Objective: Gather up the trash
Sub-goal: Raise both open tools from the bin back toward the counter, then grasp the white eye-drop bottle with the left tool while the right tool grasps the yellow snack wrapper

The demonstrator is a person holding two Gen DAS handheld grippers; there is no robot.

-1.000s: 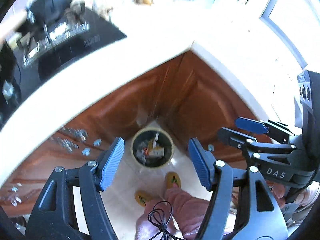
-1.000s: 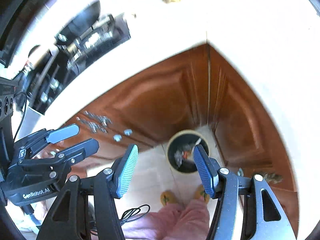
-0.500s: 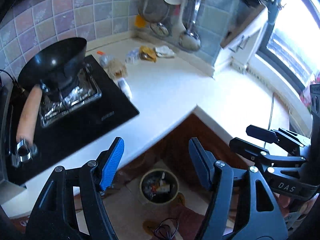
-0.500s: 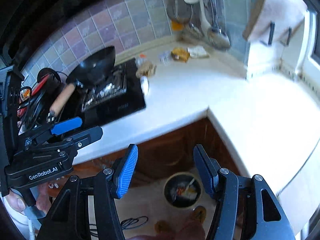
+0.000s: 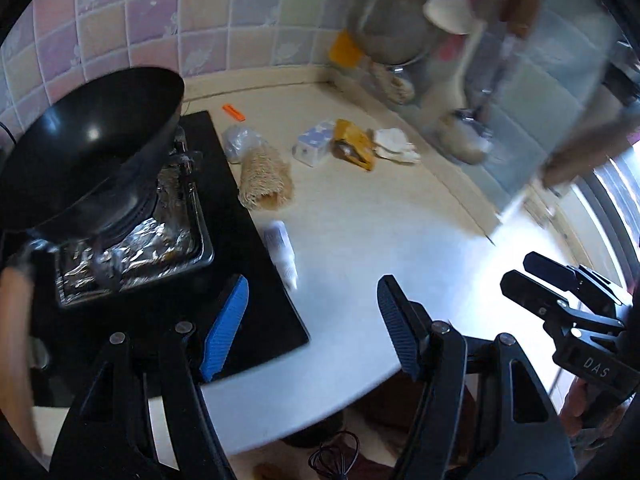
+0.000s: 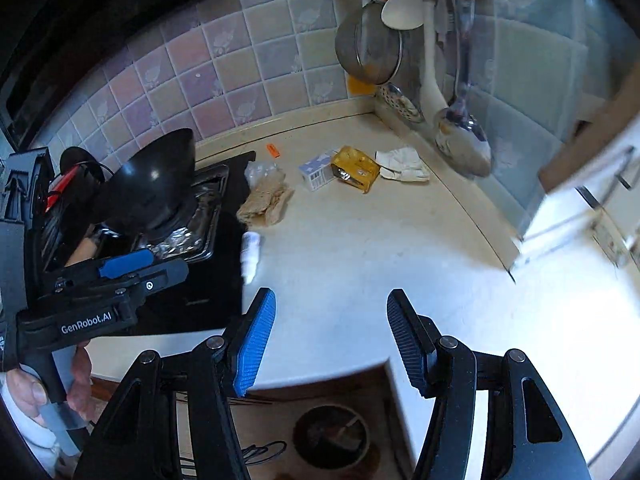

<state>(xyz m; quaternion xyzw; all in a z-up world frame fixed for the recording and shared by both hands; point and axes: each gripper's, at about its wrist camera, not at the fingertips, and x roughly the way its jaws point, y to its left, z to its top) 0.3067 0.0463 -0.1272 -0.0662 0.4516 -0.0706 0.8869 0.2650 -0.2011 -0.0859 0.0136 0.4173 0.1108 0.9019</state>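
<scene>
- Left gripper [image 5: 312, 330]: held above the counter's [image 5: 360, 248] near edge, jaws spread wide with nothing between them, one blue pad over the black hob [image 5: 256, 280], the other over the white top.
- Right gripper [image 6: 330, 338]: also above the near edge, jaws wide apart and empty; below it on the floor stands a round bin [image 6: 332, 436] with scraps inside.
- Bottle [image 5: 281, 254]: a small white bottle lying flat on the counter, right along the hob's edge. Its long axis runs away from the grippers, with the narrow tip pointing toward them.
- Fibrous roll [image 5: 264, 182]: a tan, coarse tube lying beyond the bottle, open end facing the grippers, long axis running back toward the wall.
- Clear bag [image 5: 240, 142]: crumpled, touching the far end of the roll.
- Blue-white pack [image 5: 314, 146], yellow wrapper [image 5: 354, 148] and white crumpled paper [image 5: 396, 146]: lined up side by side near the back corner, the wrapper touching both neighbours.
- Orange scrap [image 5: 233, 112]: a small strip near the wall, well apart from the rest.
- Wok [image 5: 96, 160]: black, tilted on the foil-lined burner.
</scene>
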